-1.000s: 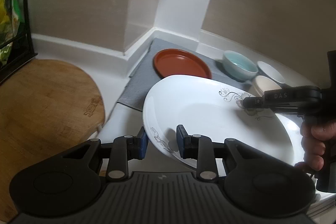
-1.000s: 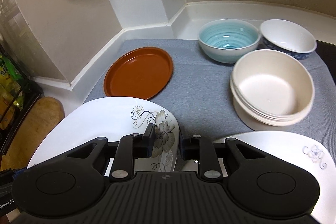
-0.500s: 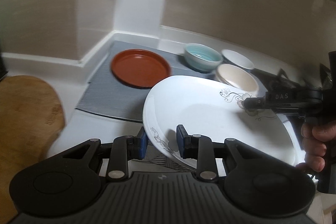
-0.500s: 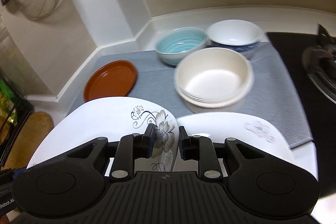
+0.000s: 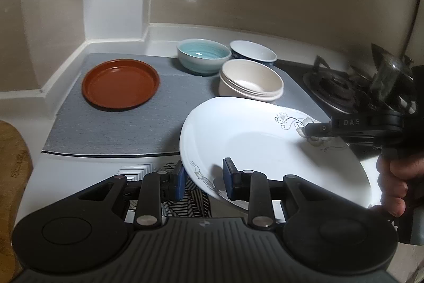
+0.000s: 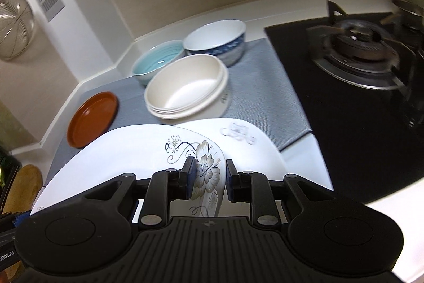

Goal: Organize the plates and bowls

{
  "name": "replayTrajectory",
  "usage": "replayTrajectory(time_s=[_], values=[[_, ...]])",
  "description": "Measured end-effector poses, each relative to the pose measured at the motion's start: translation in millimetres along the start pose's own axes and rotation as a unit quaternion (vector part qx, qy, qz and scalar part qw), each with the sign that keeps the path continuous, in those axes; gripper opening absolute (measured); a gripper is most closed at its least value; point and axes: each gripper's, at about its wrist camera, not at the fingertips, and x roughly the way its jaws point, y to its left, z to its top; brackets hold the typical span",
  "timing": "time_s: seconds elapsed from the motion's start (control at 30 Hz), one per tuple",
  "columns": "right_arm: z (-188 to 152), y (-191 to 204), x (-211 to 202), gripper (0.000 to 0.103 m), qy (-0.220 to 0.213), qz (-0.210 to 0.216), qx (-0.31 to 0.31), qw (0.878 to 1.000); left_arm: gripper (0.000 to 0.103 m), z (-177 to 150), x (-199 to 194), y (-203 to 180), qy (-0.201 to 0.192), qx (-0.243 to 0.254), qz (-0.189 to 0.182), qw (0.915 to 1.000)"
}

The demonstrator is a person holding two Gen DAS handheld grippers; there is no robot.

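A white plate with flower print (image 5: 254, 145) is held in the air by both grippers. My left gripper (image 5: 202, 178) is shut on its near left rim. My right gripper (image 6: 208, 175) is shut on its flowered right rim (image 6: 204, 169); it also shows in the left wrist view (image 5: 315, 129). A second white plate (image 6: 251, 150) lies below on the counter edge. On the grey mat (image 5: 114, 126) sit a brown plate (image 5: 120, 84), a teal bowl (image 5: 202, 56), a blue-patterned white bowl (image 5: 253, 52) and stacked cream bowls (image 5: 250, 81).
A gas stove (image 6: 355, 49) on black glass stands to the right of the mat. A wooden cutting board (image 5: 10, 163) lies at the far left. A patterned cloth (image 5: 190, 198) lies under the left gripper. A wire strainer (image 6: 13, 36) hangs on the wall.
Both grippers have carried the held plate to the right, over the second white plate near the stove. The bowls and brown plate have not moved.
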Motion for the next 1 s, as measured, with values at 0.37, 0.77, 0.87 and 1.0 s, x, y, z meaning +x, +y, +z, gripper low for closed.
replayTrajectory(time_s=[0.37, 0.77, 0.87, 1.0], values=[[-12, -11, -1, 0.025, -0.006, -0.007, 0.019, 1.000, 0.032, -4, 3, -7, 0.007, 0.016, -0.007, 0.9998], [-18, -14, -2, 0.025, -0.007, -0.010, 0.027, 1.000, 0.032, -4, 4, -7, 0.009, 0.024, -0.011, 0.9996], [-18, -15, -1, 0.025, -0.008, -0.011, 0.030, 0.999, 0.032, -4, 5, -8, 0.009, 0.028, -0.012, 0.9995], [-22, -16, 0, 0.025, -0.009, -0.013, 0.037, 0.999, 0.032, -4, 5, -8, 0.010, 0.033, -0.015, 0.9993]])
